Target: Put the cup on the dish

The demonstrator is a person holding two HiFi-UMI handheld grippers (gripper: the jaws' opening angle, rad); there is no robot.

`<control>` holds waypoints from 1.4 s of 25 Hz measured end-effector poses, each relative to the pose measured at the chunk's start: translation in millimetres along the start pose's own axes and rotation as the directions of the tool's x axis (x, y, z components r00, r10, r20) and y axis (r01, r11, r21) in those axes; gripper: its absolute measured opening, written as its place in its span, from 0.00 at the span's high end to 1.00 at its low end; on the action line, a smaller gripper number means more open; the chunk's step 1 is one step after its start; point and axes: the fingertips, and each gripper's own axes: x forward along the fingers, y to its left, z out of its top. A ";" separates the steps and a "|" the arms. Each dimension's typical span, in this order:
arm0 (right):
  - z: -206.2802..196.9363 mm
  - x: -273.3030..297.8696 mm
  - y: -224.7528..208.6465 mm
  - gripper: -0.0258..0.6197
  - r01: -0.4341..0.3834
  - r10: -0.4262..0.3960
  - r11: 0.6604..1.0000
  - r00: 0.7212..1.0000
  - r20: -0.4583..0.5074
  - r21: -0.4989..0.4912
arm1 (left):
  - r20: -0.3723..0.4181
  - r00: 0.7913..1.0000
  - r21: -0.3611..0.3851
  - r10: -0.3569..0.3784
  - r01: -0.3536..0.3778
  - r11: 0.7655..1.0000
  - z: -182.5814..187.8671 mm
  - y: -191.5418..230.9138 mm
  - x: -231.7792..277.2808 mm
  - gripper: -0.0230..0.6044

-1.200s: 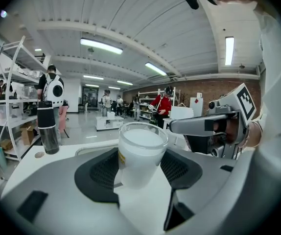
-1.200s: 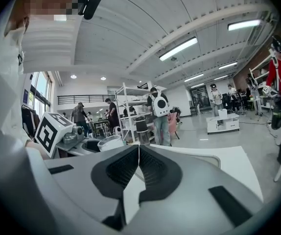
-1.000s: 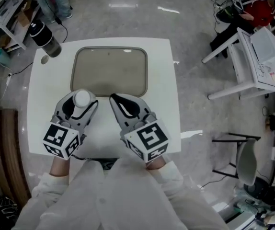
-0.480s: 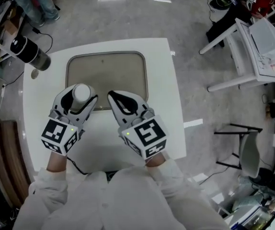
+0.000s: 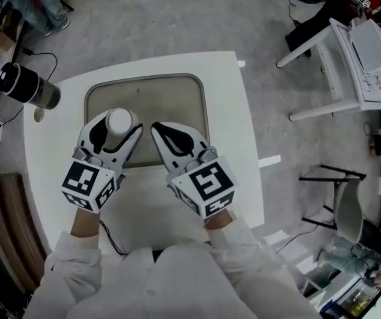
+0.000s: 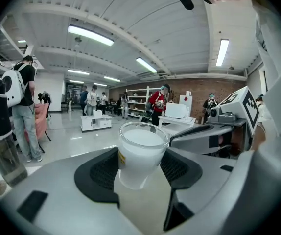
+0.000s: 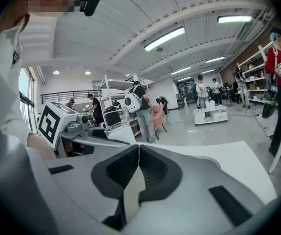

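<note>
The left hand-held gripper (image 5: pixel 119 127) had its jaws clamped on the sides of the white cup (image 5: pixel 119 119), over the near left part of the dish (image 5: pixel 152 89) on the surface (image 5: pixel 225 115). Just beside it, the right hand-held gripper (image 5: pixel 158 129) had its jaws pressed together with nothing between them.

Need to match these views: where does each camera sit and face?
Head view: on the person's head, facing steeply down at the dish, left tongs and right tongs; sleeves show.
Left gripper view: on the left tongs, facing along jaws clamped on the cup; sleeve beside.
Right gripper view: on the right tongs, facing along shut, empty jaws; sleeve beside.
Shared: each gripper view shows the other tongs.
</note>
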 end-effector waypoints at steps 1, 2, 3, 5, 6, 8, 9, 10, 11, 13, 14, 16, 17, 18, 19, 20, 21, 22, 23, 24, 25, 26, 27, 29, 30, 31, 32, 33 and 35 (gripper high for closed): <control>-3.4 4.2 -1.9 0.94 0.001 -0.001 1.000 1.000 -0.003 0.004 | 0.002 1.000 -0.007 -0.003 0.003 1.000 -3.6 3.3 4.3 0.54; -7.1 8.3 -3.9 0.94 0.003 -0.003 1.000 1.000 -0.007 0.009 | 0.004 1.000 -0.010 -0.006 0.006 1.000 -7.4 6.2 8.5 0.54; -10.9 12.7 -6.0 0.94 0.007 -0.007 1.000 1.000 -0.012 0.016 | 0.004 1.000 -0.008 -0.009 0.009 1.000 -11.5 9.1 12.6 0.54; -18.9 22.5 -11.2 0.94 0.015 -0.014 1.000 1.000 -0.025 0.026 | -0.004 1.000 0.004 -0.009 0.009 1.000 -20.7 15.3 21.3 0.54; -23.2 26.9 -14.5 0.94 0.016 -0.015 0.999 0.999 -0.033 0.028 | -0.012 1.000 0.008 -0.009 0.009 1.000 -25.7 17.8 26.4 0.54; -31.4 32.2 -22.3 0.94 0.021 -0.019 0.999 0.998 -0.052 0.035 | -0.030 0.999 0.006 -0.012 0.012 1.000 -36.0 19.6 37.7 0.54; -35.1 33.6 -26.4 0.94 0.023 -0.021 0.999 0.998 -0.060 0.041 | -0.039 0.999 0.005 -0.016 0.016 1.000 -41.0 19.3 43.2 0.54; -38.2 35.0 -30.1 0.94 0.026 -0.023 0.999 0.998 -0.063 0.047 | -0.046 0.999 0.006 -0.020 0.021 1.000 -45.8 18.9 48.2 0.54; -40.7 36.4 -33.5 0.94 0.029 -0.026 0.998 0.998 -0.062 0.053 | -0.052 0.998 0.007 -0.026 0.026 1.000 -50.5 18.6 52.6 0.54; -46.4 38.7 -39.7 0.94 0.038 -0.034 0.997 0.997 -0.064 0.059 | -0.061 0.997 0.008 -0.041 0.042 0.999 -59.7 17.7 60.1 0.54; -50.3 39.5 -42.4 0.94 0.042 -0.038 0.997 0.997 -0.072 0.057 | -0.067 0.997 0.007 -0.049 0.049 0.999 -64.2 17.4 63.3 0.54; -56.2 42.4 -46.0 0.94 0.044 -0.040 0.998 0.996 -0.078 0.048 | -0.076 0.995 0.000 -0.059 0.059 0.998 -72.0 17.5 68.5 0.54; -57.5 44.2 -47.6 0.94 0.045 -0.041 0.998 0.996 -0.077 0.046 | -0.077 0.995 -0.007 -0.063 0.062 0.998 -75.0 17.6 71.0 0.54; -59.2 45.7 -49.7 0.94 0.047 -0.043 0.998 0.996 -0.078 0.047 | -0.078 0.995 -0.012 -0.065 0.065 0.998 -77.3 17.6 73.8 0.54; -61.3 46.5 -52.2 0.94 0.049 -0.045 0.997 0.996 -0.083 0.051 | -0.079 0.995 -0.016 -0.067 0.066 0.998 -79.2 17.4 76.8 0.54; -63.4 46.6 -54.4 0.94 0.052 -0.047 0.997 0.995 -0.088 0.056 | -0.084 0.994 -0.017 -0.068 0.067 0.998 -80.5 16.8 79.1 0.54; -65.0 46.1 -55.2 0.94 0.054 -0.048 0.997 0.995 -0.092 0.063 | -0.088 0.994 -0.016 -0.068 0.067 0.998 -81.0 15.7 80.0 0.54; -66.0 45.2 -54.3 0.94 0.055 -0.048 0.996 0.994 -0.096 0.072 | -0.092 0.993 -0.012 -0.069 0.068 0.998 -80.7 14.1 79.2 0.54; -66.4 44.2 -52.6 0.94 0.056 -0.049 0.996 0.994 -0.097 0.076 | -0.093 0.993 -0.006 -0.070 0.069 0.998 -79.6 12.4 77.2 0.54; -66.3 43.5 -51.1 0.94 0.058 -0.050 0.996 0.994 -0.096 0.075 | -0.093 0.993 0.002 -0.070 0.070 0.998 -78.4 10.8 75.0 0.54; -66.2 43.0 -50.6 0.94 0.059 -0.052 0.996 0.994 -0.095 0.074 | -0.092 0.993 0.012 -0.070 0.071 0.997 -77.5 9.6 74.2 0.54; -66.6 42.8 -51.4 0.94 0.059 -0.052 0.995 0.994 -0.097 0.077 | -0.095 0.993 0.023 -0.069 0.072 0.997 -77.7 8.7 75.3 0.54; -67.6 43.0 -53.7 0.94 0.059 -0.051 0.995 0.994 -0.101 0.084 | -0.100 0.993 0.033 -0.067 0.071 0.997 -79.3 8.5 78.4 0.54; -70.0 44.0 -60.0 0.94 0.061 -0.051 0.994 0.993 -0.105 0.094 | -0.120 0.991 0.048 -0.059 0.065 0.997 -84.7 9.2 85.8 0.54; -70.7 44.0 -62.3 0.94 0.063 -0.053 0.993 0.993 -0.105 0.097 | -0.125 0.991 0.053 -0.054 0.061 0.997 -85.3 9.1 88.5 0.54; -71.1 43.4 -63.5 0.94 0.065 -0.054 0.993 0.993 -0.104 0.096 | -0.125 0.991 0.057 -0.050 0.058 0.997 -84.2 8.3 90.2 0.54; -71.8 42.0 -64.0 0.94 0.067 -0.057 0.993 0.993 -0.105 0.094 | -0.124 0.991 0.059 -0.049 0.057 0.997 -82.8 7.2 90.7 0.54; -73.5 40.2 -64.2 0.94 0.069 -0.059 0.993 0.992 -0.111 0.091 | -0.124 0.991 0.059 -0.049 0.057 0.997 -81.9 6.3 90.5 0.54; -77.7 37.5 -64.2 0.94 0.073 -0.061 0.993 0.990 -0.125 0.094 | -0.125 0.991 0.054 -0.051 0.058 0.997 -82.6 6.4 90.2 0.54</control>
